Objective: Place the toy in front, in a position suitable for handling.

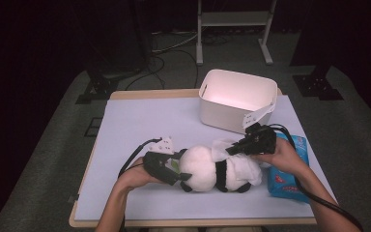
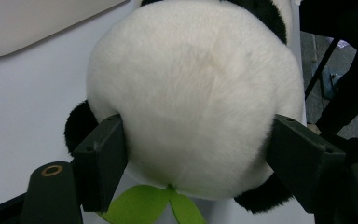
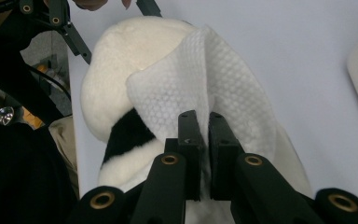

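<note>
**Both jaws clamped: panda head on the left, wipe on the right**

Jaws on my left gripper [image 2: 193, 154] stand wide and press in on either side of the plush panda's [image 1: 207, 170] round white head, with the fur bulging between the two black pads. A green leaf tag [image 2: 156, 207] hangs from the head just under the grip. From the high view I see the left gripper [image 1: 174, 171] lying low at the panda's left end, my left hand [image 1: 137, 178] behind it on the white table mat [image 1: 140, 121].

My right gripper [image 3: 204, 154] has its jaws pinched almost together on a fold of the white textured wipe [image 3: 205, 79], which drapes over the panda's body and black band. In the high view the right gripper [image 1: 232, 150] sits over the toy's back, with the wipe [image 1: 244, 166] spread across the right half of the panda.

The panda lies on its side near the front of the mat, between my two hands. A white tub [image 1: 236, 99] stands at the far edge of the mat, apart from the toy. A blue pack of wipes [image 1: 290, 169] lies just right of the panda, under my right hand [image 1: 282, 157].
</note>
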